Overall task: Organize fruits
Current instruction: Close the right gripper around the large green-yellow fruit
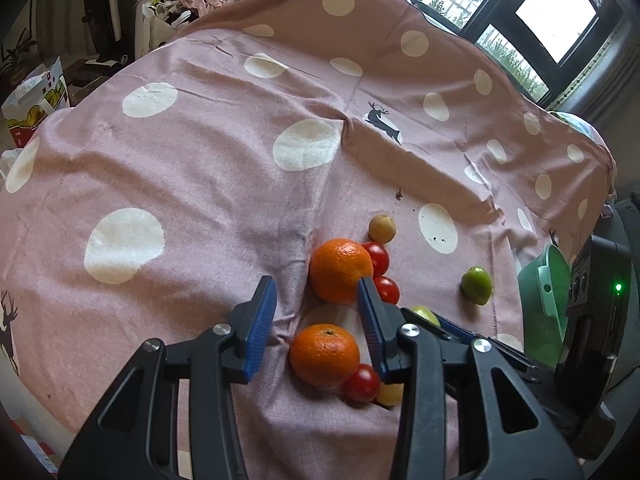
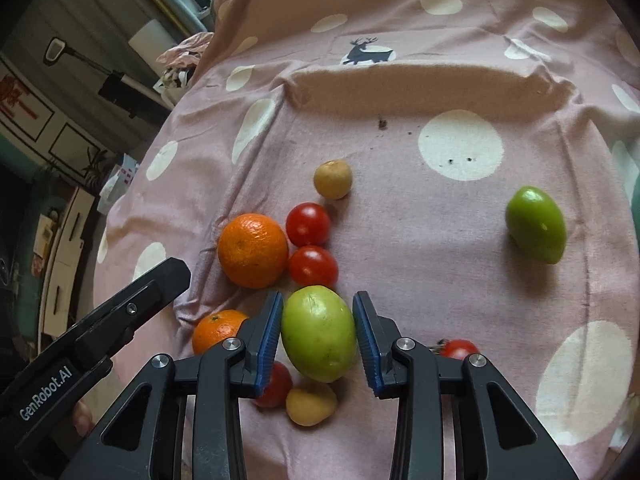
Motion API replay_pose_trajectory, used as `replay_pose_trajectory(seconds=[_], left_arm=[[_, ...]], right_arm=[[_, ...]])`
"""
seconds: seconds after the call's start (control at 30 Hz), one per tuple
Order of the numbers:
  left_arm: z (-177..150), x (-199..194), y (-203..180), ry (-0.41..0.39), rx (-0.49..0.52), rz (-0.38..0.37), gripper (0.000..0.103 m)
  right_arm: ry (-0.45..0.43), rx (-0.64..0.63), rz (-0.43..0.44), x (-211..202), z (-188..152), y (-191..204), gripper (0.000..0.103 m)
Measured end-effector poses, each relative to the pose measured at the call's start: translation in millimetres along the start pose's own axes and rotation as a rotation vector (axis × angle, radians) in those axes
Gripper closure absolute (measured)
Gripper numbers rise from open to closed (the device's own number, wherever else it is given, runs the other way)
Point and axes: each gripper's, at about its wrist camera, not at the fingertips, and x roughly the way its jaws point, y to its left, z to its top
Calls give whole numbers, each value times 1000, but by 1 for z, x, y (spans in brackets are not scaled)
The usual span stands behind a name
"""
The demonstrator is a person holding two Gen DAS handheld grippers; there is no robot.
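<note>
A: Left wrist view, left to right: what appears?

B: Spotted cloth (image 1: 192, 184); left gripper (image 1: 317, 322), jaws spread wide with nothing between the pads, poised over two oranges. The far orange (image 1: 341, 270) sits beside the right pad; the near orange (image 1: 324, 354) lies lower in the gap. Two tomatoes (image 1: 376, 258) touch the far orange on its right, a tan fruit (image 1: 382, 228) lies just beyond them, a third tomato (image 1: 361, 383) touches the near orange. Farther right, a green fruit (image 1: 476, 285) lies apart, near a green bin (image 1: 544, 312) at the cloth's edge.

A: And the right wrist view?

B: The left gripper's arm enters at lower left. The right gripper (image 2: 318, 334) brackets a large green fruit (image 2: 319, 333); the left pad meets its skin, while contact at the right pad cannot be told. Oranges lie to its left, tomatoes just above, a tan fruit (image 2: 311, 404) below, and the second green fruit (image 2: 536, 224) well apart at right.
</note>
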Motion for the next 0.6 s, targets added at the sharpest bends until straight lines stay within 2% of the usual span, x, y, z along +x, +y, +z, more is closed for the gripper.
replay_pose_trajectory(seconds=[0.13,0.27,0.47,0.6], left_arm=[[-7,4,-21,2,68,-6,63],[-12,13,-37,46,90,-74,63],[-22,34,-55,124,127,-115,63],[-27,39,-63,148,150,-139,63]], right_arm=[[-11,78,-24,-16,0,-28,65],[-2,133,-34,-22,1,-51,65],[29,177,-53,-16,2,-65,65],[38,190,-45,-18,1,-70,65]])
